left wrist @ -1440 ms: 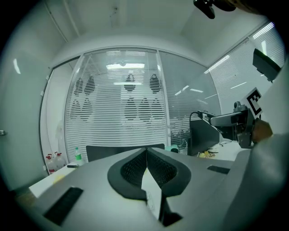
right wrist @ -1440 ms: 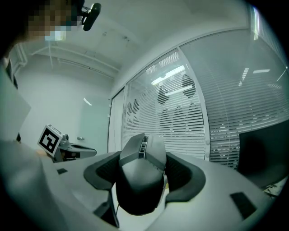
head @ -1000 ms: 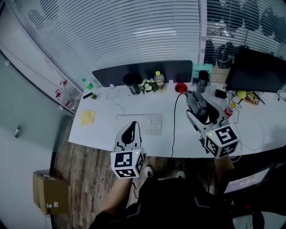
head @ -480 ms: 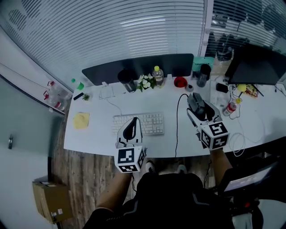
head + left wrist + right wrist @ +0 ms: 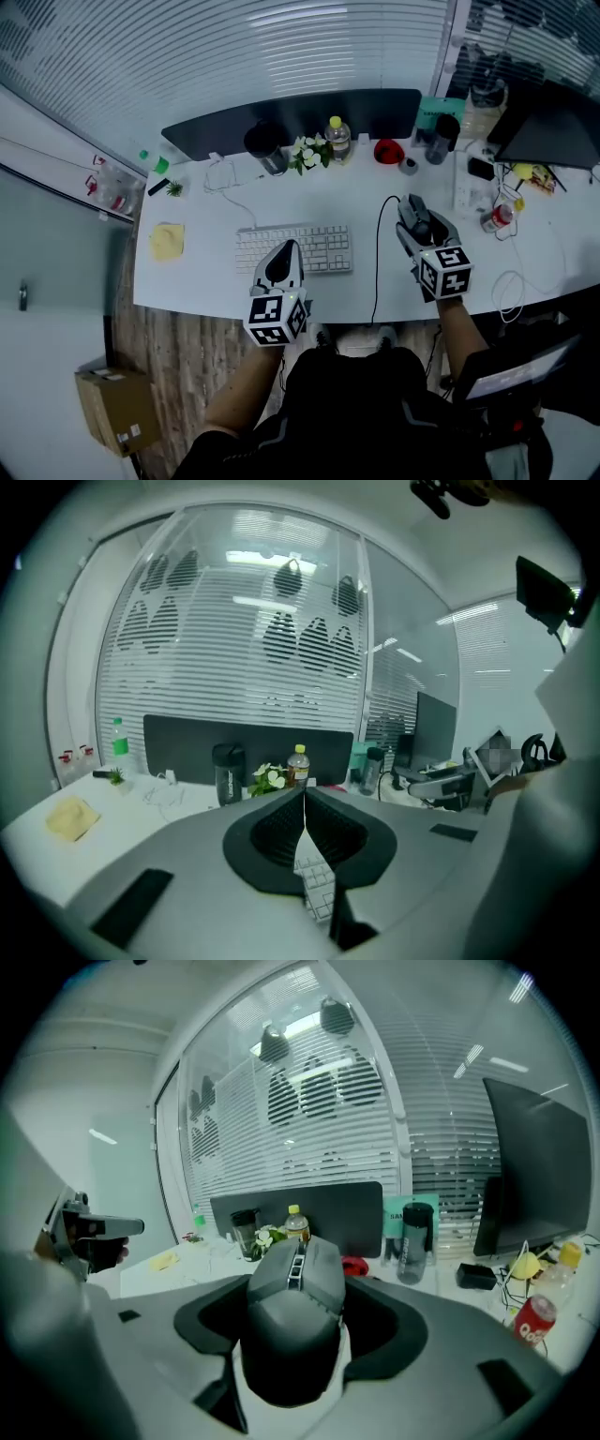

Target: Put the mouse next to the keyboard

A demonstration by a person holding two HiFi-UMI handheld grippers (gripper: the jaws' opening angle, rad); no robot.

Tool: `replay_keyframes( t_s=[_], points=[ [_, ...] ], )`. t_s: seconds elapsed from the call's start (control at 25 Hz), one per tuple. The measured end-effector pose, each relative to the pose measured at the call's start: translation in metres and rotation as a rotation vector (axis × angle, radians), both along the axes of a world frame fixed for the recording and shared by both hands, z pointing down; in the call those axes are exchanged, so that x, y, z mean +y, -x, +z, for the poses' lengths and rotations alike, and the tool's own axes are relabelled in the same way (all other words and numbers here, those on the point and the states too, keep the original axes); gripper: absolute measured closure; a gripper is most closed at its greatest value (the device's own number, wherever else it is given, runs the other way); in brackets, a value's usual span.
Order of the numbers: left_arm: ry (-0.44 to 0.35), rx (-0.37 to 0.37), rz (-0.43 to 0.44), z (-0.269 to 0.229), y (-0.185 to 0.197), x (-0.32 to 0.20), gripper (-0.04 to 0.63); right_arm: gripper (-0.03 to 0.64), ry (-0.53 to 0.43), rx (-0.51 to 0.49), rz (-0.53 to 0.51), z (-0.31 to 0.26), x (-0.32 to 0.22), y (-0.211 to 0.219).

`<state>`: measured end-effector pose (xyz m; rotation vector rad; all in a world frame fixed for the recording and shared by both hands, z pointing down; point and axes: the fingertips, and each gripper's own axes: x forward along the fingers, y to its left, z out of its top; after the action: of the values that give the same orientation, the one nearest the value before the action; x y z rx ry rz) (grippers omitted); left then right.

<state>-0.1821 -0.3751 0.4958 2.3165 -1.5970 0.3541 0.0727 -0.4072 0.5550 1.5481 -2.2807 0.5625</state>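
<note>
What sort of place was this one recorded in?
Most likely an office: a long white desk with a keyboard, a dark monitor at its right end, and slatted blinds behind glass partitions.

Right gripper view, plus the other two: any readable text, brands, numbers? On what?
None can be read.
Teal box: white print, partly hidden, too blurred.
Red drink label: white script, blurred.
Black cup: pale print, too small.
Marker cubes: black-and-white squares, no letters.
</note>
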Motion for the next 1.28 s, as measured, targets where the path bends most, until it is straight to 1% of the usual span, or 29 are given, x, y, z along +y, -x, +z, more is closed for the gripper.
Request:
replay_keyframes(
  t_s=[0.12,0.28,0.56,0.76,1.0,1.12,1.28],
  points=[
    [0.028,-0.014,-0.017,0.015,0.006,-0.003,0.565,0.319,0.054,0.032,0.001,0.033,-0.004,0.000],
    [0.045,-0.032,0.004,0.030,0.004,-0.003,0.565,0.319,0.113,0.068,0.003,0.073,-0.005,-0.003],
    [0.099,-0.038,-0.001,0.051,0.006,0.004,0.565,0.319,0.194,0.081,0.003,0.126,-0.004,0.002],
    [0.125,-0.051,-0.014,0.063,0.011,0.009,0.565,0.319,0.231,0.108,-0.005,0.152,-0.002,0.004],
    [0.129,-0.043,-0.034,0.066,0.015,0.011,0.565,0.319,0.272,0.122,0.011,0.176,-0.002,0.001],
    [0.136,-0.049,-0.039,0.068,0.018,0.013,0.565,0.319,0.283,0.124,0.012,0.185,-0.002,0.002],
    [0.146,-0.050,-0.045,0.071,0.020,0.017,0.565,0.319,0.294,0.153,0.010,0.194,0.002,0.001]
  ],
)
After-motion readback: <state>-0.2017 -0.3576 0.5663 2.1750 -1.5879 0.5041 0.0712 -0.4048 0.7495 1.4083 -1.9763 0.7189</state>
